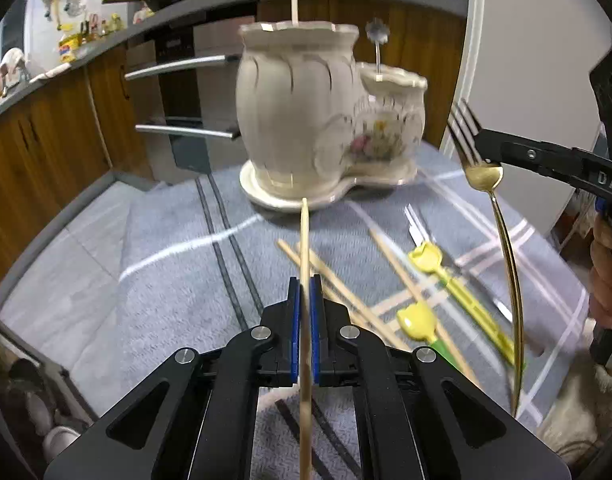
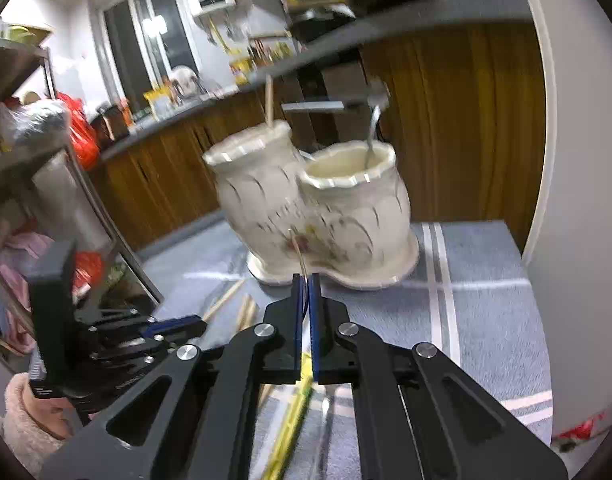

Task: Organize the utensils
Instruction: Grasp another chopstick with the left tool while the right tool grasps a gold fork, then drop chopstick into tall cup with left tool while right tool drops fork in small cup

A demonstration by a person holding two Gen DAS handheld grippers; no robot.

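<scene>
Only left wrist view shows right tongs (image 1: 484, 140) gripping fork (image 1: 466, 136).

Utensil holder (image 1: 302, 120): glazed ceramic, glossy cream w/ floral print. Held chopstick (image 1: 305, 280): matt pale wood; fork (image 1: 494, 184): polished gold-tone metal, held in black matt plastic grippers w/ blue pads (image 1: 294, 332). Table cloth (image 1: 166, 280): woven grey fabric, matt; 2 yellow utensils (image 1: 426, 258): smooth plastic.
</scene>
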